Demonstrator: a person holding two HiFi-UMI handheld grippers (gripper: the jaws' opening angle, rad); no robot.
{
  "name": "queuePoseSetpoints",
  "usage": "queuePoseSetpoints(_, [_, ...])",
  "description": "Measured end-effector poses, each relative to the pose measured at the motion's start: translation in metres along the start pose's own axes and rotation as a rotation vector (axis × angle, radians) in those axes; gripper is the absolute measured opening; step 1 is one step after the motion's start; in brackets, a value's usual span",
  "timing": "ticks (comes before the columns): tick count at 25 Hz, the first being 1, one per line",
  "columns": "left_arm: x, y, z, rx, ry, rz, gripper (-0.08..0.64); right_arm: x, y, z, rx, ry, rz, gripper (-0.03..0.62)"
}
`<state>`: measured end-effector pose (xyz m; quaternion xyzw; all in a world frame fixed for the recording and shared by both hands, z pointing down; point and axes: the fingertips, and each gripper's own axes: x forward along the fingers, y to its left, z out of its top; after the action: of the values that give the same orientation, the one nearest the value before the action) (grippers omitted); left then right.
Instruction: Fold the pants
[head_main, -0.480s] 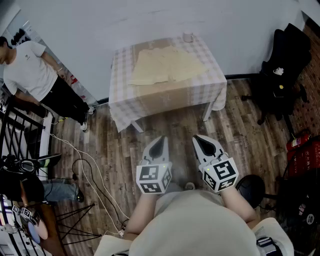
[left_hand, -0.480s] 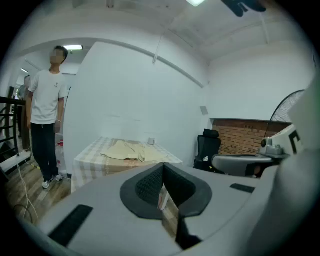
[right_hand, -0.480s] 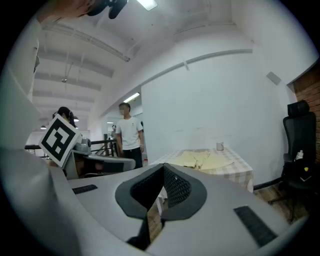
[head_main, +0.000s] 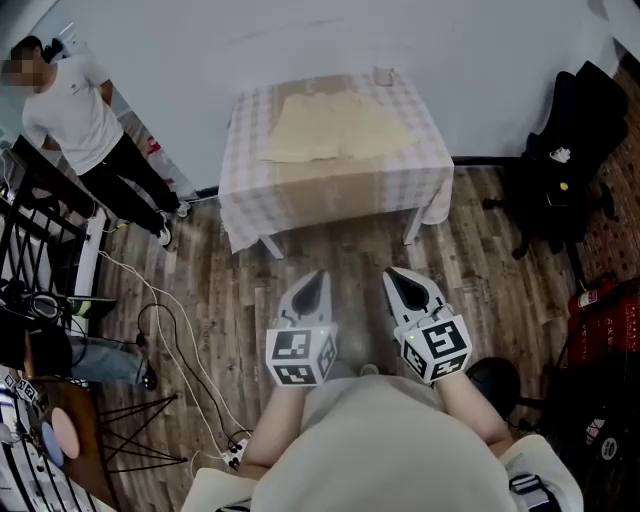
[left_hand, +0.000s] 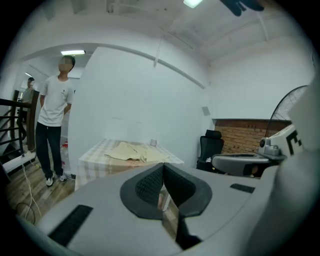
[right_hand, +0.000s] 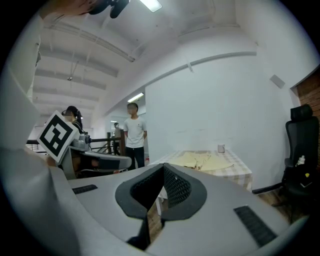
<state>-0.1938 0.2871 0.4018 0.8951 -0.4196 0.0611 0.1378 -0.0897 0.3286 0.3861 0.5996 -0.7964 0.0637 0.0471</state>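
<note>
Pale yellow pants lie spread flat on a table with a checked cloth against the far wall. They also show in the left gripper view as pants and in the right gripper view as pants. My left gripper and right gripper hover side by side over the wooden floor, well short of the table. Both are shut with nothing between the jaws, as the left gripper and the right gripper show in their own views.
A small cup stands at the table's far right corner. A person in a white shirt stands to the left by a black railing. Cables trail over the floor at left. A black office chair stands at right.
The view has shifted slightly; the grippers sit a little lower and left in the picture. The person at left has moved farther back toward the wall.
</note>
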Motion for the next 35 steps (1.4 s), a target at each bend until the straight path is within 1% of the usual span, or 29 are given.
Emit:
queuePoseSetpoints(4, [-0.002,-0.004,-0.001,0.001,-0.01,0.006,0.005,-0.007,-0.009,-0.004,0.004,0.0,-0.017,0.0])
queuePoseSetpoints(10, [-0.002,-0.01,-0.007,-0.002,-0.003,0.002,0.006,-0.012,-0.024,-0.015,0.016,0.028,-0.043,0.0])
queuePoseSetpoints(13, [0.0,-0.009,-0.01,-0.005,0.013,0.016,0.009,-0.011,-0.029,-0.018,0.031,0.04,-0.034,0.002])
queuePoseSetpoints(14, [0.001,-0.008,-0.011,-0.008,0.021,0.019,0.019,-0.01,-0.03,-0.02,0.034,0.046,-0.029,0.003])
queuePoseSetpoints(15, [0.002,-0.007,-0.013,-0.012,0.029,0.021,0.059,-0.008,-0.031,-0.021,0.036,0.054,-0.021,0.013])
queuePoseSetpoints(16, [0.003,-0.005,-0.014,-0.017,0.035,0.025,0.099,-0.005,-0.032,-0.023,0.038,0.061,-0.013,0.046])
queuePoseSetpoints(20, [0.016,0.004,-0.017,-0.024,0.045,0.044,0.12,0.006,-0.04,-0.026,0.04,0.077,0.006,0.103])
queuePoseSetpoints(22, [0.025,0.011,-0.016,-0.021,0.047,0.049,0.133,0.013,-0.045,-0.026,0.038,0.08,0.012,0.124])
queuePoseSetpoints(27, [0.06,0.031,-0.01,-0.022,0.056,0.058,0.137,0.037,-0.065,-0.03,0.053,0.103,0.006,0.159])
queuePoseSetpoints(31, [0.101,0.055,-0.006,-0.037,0.069,0.05,0.141,0.073,-0.09,-0.029,0.069,0.104,-0.019,0.175])
queuePoseSetpoints(35, [0.145,0.085,0.004,-0.028,0.079,0.051,0.152,0.119,-0.118,-0.02,0.091,0.093,-0.044,0.175])
